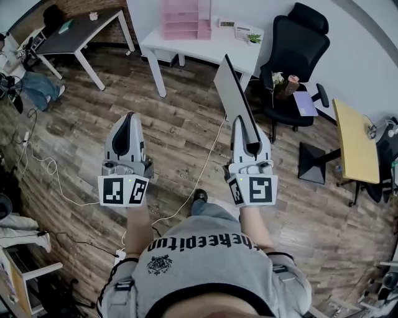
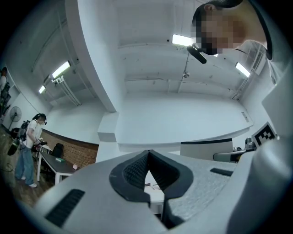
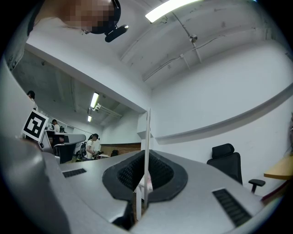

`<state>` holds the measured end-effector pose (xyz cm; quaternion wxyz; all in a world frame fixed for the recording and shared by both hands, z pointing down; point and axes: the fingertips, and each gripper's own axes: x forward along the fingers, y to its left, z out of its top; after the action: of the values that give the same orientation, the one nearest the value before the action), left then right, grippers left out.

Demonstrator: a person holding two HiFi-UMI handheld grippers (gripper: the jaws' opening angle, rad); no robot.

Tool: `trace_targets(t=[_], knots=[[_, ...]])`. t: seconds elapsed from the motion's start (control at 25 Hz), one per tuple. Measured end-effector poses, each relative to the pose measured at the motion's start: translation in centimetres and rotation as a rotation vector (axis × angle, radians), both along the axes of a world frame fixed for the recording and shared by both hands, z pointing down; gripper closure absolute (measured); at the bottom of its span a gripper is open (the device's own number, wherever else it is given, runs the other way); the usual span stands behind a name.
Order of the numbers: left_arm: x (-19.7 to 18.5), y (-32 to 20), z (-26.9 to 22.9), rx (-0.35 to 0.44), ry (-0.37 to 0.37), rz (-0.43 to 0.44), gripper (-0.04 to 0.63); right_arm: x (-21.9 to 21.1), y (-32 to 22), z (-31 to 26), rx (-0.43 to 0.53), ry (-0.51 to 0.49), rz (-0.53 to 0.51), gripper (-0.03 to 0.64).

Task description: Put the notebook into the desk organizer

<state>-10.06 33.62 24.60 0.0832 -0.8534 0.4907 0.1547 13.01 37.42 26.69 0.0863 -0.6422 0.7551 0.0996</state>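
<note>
Far ahead on the white worktop (image 1: 214, 46) stands the pink desk organizer (image 1: 185, 22), so while the fingers of your right gripper (image 1: 244, 127) are clamped on the upright notebook (image 1: 231, 90) and your left gripper (image 1: 129, 119) is closed on nothing, walk steadily and do not let the notebook tilt.

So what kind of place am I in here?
Probably an office workroom: a white desk with a pink desk organizer, a black office chair, and a second, dark desk.
</note>
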Motion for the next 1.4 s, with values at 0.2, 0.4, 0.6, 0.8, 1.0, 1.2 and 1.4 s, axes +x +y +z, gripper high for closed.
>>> trace_targets(t=[0.2,0.4,0.6,0.8,1.0,1.2,1.4], knots=[[1.2,-4.7,-0.1,0.008,0.001,0.002,0.592,1.0,-4.5,0.3,0.000,0.001,-0.001,0.609],[2.7,-8.3,0.3,0.009,0.011,0.008,0.592,2.2,-7.7,0.7,-0.007,0.009,-0.002,0.609],[3.7,-10.1,1.3,-0.012,0.008,0.008,0.592,3.0,-9.7,1.6,-0.022,0.009,-0.008,0.609],[3.8,-12.5,1.8,-0.021,0.013,0.003,0.592,3.2,-11.9,2.1,-0.032,0.013,-0.012,0.609],[4.1,-15.6,1.8,-0.018,0.019,0.019,0.592,3.4,-14.8,2.1,-0.031,0.020,0.004,0.609],[3.9,-20.6,1.8,-0.022,0.023,0.028,0.592,3.4,-19.5,1.9,-0.029,0.021,0.019,0.609],[2.6,-26.3,1.2,-0.018,0.020,0.039,0.592,2.4,-25.0,1.3,-0.019,0.018,0.040,0.609]])
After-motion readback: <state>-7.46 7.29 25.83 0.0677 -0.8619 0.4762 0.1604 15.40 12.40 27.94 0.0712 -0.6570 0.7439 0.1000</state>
